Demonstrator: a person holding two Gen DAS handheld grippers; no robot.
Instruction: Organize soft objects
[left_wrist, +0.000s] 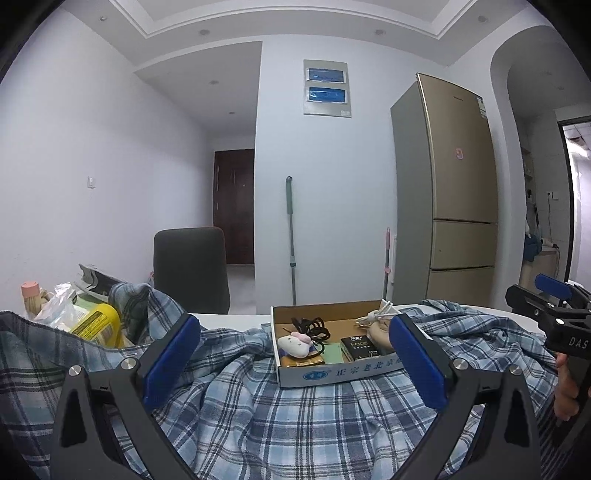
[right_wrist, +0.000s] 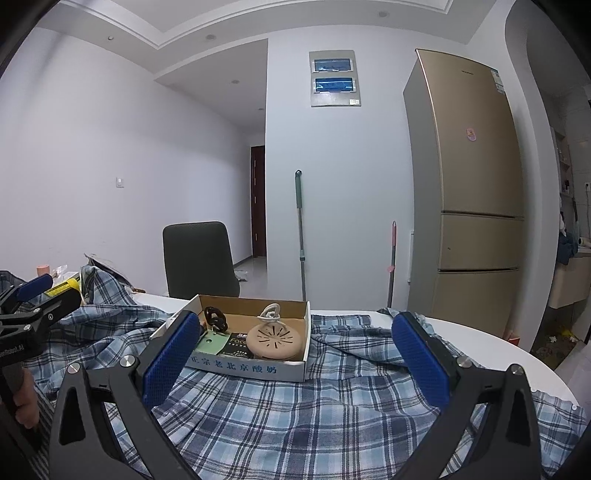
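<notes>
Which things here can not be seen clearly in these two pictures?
- Plush toy: hidden in the right wrist view by the right gripper finger.
- Cardboard box: its right end is covered in the left wrist view by the left gripper finger.
- Plaid shirt: cut off by the bottom edges.

Left hand-held gripper (left_wrist: 295, 354) and right hand-held gripper (right_wrist: 297, 354), both wide open.

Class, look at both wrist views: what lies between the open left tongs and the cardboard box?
Only rumpled plaid shirt lies between the left tongs and the cardboard box; nothing else. The left wrist view shows it best.
</notes>
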